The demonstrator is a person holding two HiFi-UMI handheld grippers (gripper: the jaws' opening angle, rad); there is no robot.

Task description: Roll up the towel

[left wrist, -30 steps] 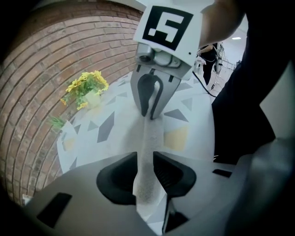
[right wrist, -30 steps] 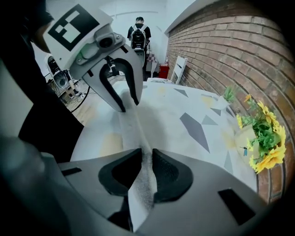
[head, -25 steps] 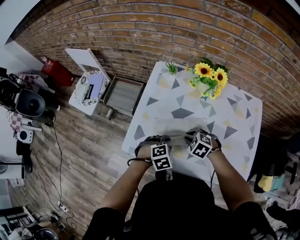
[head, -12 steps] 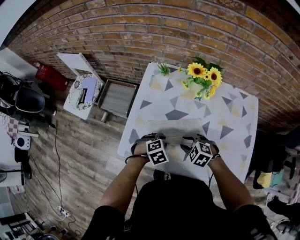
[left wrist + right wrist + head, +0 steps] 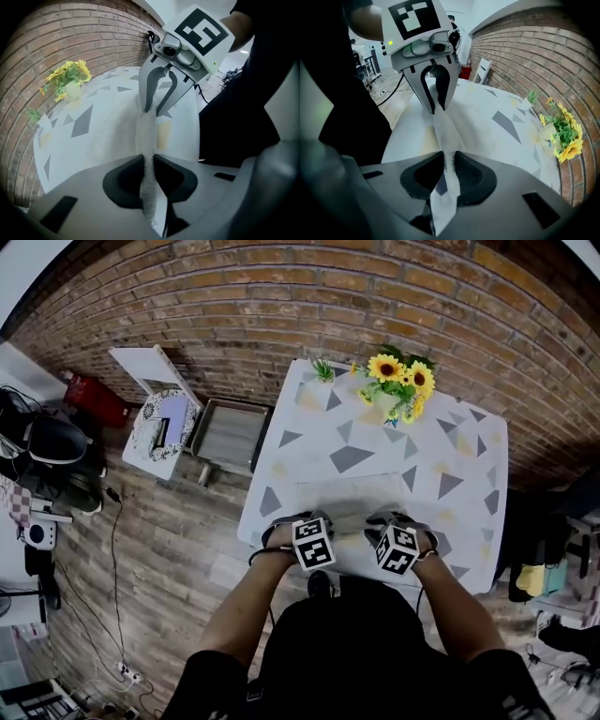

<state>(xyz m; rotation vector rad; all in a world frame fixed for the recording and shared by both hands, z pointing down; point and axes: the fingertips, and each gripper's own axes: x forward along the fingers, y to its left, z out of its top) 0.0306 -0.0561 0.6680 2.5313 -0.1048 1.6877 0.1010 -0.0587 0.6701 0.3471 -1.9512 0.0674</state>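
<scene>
A white towel [image 5: 349, 495] lies flat on the near half of the patterned table [image 5: 469, 521]. Both grippers stand at its near edge, side by side, their marker cubes toward me. In the left gripper view the left gripper [image 5: 147, 171] has a raised fold of the towel [image 5: 149, 136] pinched between its pads. In the right gripper view the right gripper [image 5: 449, 168] pinches the same ridge of towel [image 5: 445, 126]. Both pairs of jaws have just been closing, with the towel between them. Each view shows the other gripper across the fold, also on the cloth.
A vase of sunflowers [image 5: 396, 388] and a small green plant [image 5: 323, 369] stand at the table's far edge by the brick wall. Left of the table are a grey tray [image 5: 230, 435], a white stool [image 5: 161, 420] and a red can [image 5: 89, 395].
The right gripper has drawn back toward me, and the two cubes now sit level with each other. The left gripper has shifted slightly away from me.
</scene>
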